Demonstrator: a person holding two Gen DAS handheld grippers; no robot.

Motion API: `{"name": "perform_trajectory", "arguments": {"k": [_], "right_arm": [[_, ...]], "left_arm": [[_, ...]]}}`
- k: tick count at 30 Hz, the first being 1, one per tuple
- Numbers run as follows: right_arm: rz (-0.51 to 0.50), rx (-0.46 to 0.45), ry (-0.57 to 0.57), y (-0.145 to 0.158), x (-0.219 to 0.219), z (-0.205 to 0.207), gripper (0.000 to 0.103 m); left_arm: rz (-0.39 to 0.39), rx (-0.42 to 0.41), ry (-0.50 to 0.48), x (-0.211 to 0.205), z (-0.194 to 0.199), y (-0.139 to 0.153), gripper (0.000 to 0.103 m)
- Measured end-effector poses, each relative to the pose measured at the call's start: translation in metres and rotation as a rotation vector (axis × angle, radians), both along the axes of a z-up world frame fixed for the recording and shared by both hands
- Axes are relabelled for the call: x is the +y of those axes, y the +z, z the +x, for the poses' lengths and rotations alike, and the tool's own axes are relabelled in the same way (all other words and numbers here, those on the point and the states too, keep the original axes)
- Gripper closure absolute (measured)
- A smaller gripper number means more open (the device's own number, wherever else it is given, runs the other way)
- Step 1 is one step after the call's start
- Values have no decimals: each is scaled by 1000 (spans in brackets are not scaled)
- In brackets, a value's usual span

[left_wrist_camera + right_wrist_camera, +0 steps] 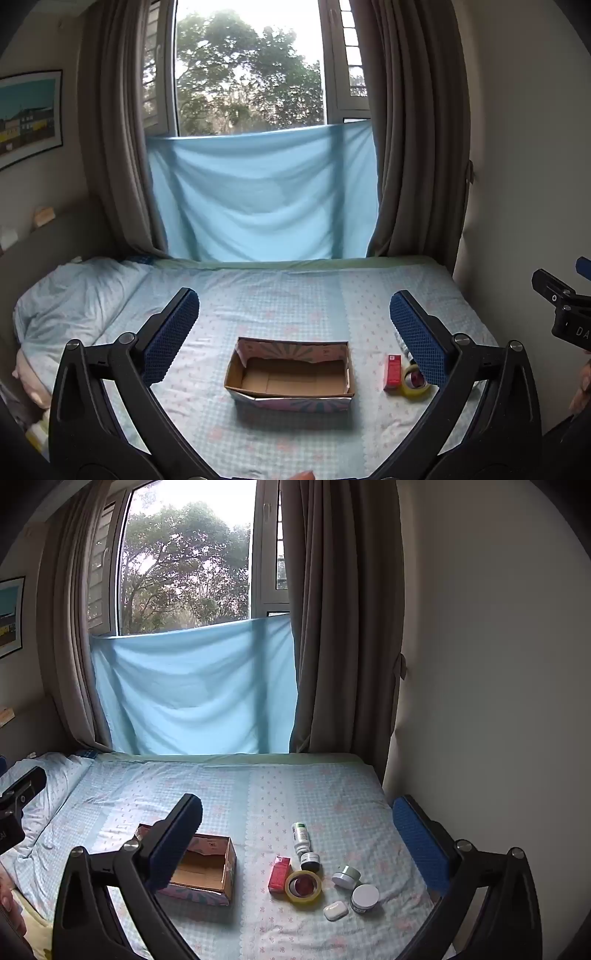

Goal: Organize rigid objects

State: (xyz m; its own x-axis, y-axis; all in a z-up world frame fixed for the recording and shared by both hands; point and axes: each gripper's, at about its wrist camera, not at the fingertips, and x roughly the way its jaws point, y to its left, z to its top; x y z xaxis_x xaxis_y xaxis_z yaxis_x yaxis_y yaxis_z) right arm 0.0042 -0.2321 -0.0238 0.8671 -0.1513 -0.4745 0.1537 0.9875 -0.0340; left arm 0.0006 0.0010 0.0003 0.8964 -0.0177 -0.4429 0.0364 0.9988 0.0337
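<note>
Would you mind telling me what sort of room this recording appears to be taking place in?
It looks like a bedroom in a home. A bed with a patterned blue sheet fills the foreground, a pillow lies at its left end, and brown curtains frame a window behind it.

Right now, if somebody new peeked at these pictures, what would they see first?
Probably the bright window with trees outside and the blue cloth hung across its lower half. Next, the open cardboard box sitting empty in the middle of the bed. Right of it lies a little bunch of things: a red box, a tape roll and small jars.
</note>
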Motion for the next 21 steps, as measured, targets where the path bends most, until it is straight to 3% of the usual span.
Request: {"name": "perform_trajectory", "arguments": {"k": [8,21], "right_arm": [[0,12,4,-2,1,5,0],[-14,-23,16,3,-1,-2,0]], "left_arm": [[26,-33,-22,0,0,3,0],[-14,-51,-15,9,-9,5,0]]}}
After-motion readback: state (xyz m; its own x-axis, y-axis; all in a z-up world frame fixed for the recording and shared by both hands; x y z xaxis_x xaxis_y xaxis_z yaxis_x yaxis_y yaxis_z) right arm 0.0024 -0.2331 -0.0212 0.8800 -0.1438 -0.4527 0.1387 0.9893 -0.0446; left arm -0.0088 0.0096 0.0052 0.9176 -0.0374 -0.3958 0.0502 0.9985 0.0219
